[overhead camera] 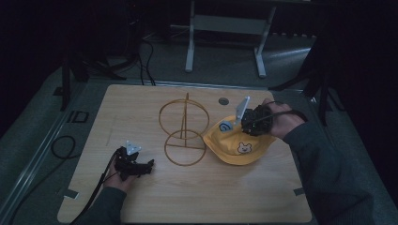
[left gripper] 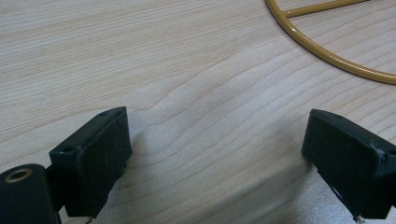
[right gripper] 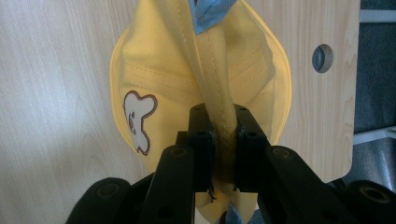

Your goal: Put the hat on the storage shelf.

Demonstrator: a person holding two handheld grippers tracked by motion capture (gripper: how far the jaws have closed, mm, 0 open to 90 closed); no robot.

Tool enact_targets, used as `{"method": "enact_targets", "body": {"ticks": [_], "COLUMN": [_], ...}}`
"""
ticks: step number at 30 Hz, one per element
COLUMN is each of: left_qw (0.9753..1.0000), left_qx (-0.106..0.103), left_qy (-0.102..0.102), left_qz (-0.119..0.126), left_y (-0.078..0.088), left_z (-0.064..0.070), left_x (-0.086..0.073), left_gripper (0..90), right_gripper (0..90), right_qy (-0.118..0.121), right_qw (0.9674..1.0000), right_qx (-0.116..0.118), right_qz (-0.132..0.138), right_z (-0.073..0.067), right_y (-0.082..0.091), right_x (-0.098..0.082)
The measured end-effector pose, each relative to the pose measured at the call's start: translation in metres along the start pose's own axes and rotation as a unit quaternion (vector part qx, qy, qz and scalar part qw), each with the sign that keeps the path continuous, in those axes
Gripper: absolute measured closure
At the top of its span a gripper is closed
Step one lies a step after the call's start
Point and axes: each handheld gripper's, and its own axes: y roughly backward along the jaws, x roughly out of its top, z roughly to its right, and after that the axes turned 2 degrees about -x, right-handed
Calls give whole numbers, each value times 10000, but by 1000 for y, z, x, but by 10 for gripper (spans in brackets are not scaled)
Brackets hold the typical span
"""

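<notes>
The right gripper [right gripper: 223, 154] is clamped on a fold of the yellow hat [overhead camera: 237, 146], which sits on the table [overhead camera: 141, 201] just right of the wire stand [overhead camera: 184, 129]; part of the brim rests on the wood while the pinched part is raised. The left gripper [left gripper: 219, 154] has its jaws wide apart over bare wood, holding nothing, near the stand's base ring [left gripper: 327, 56].

Risks, as I judge them:
- The grip is on a narrow bunched fold of soft cloth. If the fold slides between the pads as the hat's weight comes on, the hat could drop back to the table
- The hat hangs limp and folded in on itself. Brought to the stand that way, it may drape over one side of the upper ring rather than seat on it
- The stand is light wire. A dragging brim or a knock from the gripper could push or tip it, and the left gripper is not steadying it

No readable writing or brand shows. The hat bears a white bear patch [right gripper: 137, 121] and a blue patch [overhead camera: 225, 126] with a swirl mark
</notes>
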Motion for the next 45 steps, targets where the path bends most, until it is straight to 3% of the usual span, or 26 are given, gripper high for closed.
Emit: {"method": "enact_targets", "body": {"ticks": [14, 36, 45], "left_qw": [10000, 10000, 10000], "left_qx": [-1, 1, 3], "left_qy": [0, 3, -1], "left_qz": [0, 2, 2], "left_y": [0, 0, 0], "left_z": [0, 0, 0], "left_x": [0, 0, 0], "left_gripper": [83, 83, 83], "right_gripper": [800, 800, 800], "right_qy": [-123, -237, -455], "right_qw": [9996, 9986, 9949], "right_qx": [-77, -270, -296], "right_qz": [243, 390, 848], "right_z": [14, 28, 36], "right_y": [17, 53, 67], "right_x": [-9, -25, -34]}}
